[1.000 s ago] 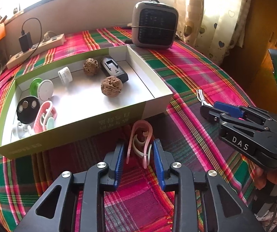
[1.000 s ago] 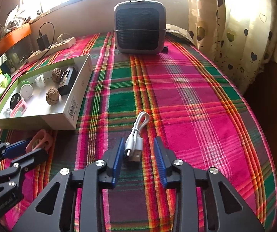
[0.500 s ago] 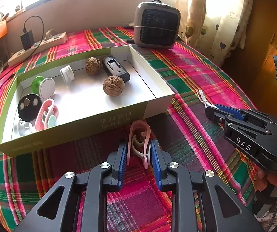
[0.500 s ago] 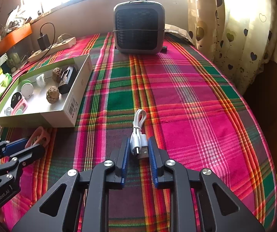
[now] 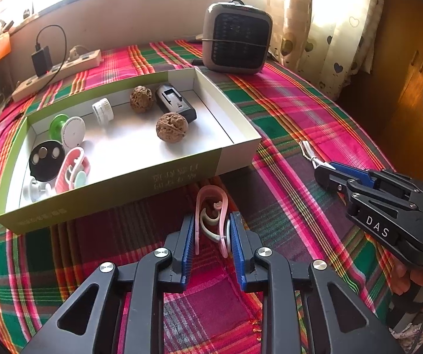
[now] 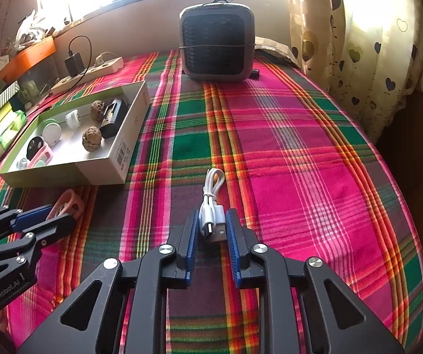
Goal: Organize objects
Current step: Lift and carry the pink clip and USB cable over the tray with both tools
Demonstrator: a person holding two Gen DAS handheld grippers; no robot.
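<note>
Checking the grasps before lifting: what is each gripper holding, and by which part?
Left gripper: pink clip, by its side arms. Right gripper: white cable, by its plugs.

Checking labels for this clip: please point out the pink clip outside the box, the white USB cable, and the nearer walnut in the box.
pink clip (image 5: 211, 196), left wrist view, on its looped top.
white USB cable (image 6: 215, 177), right wrist view, on the folded loop.
nearer walnut (image 5: 171, 126), left wrist view, on its shell's middle.

frames: black angular struts, silver screws
pads (image 5: 187, 244): ribbed blue
markings: white "DAS" on right gripper (image 5: 326, 171), "GenRobot.AI" on left gripper (image 6: 39, 221)
</note>
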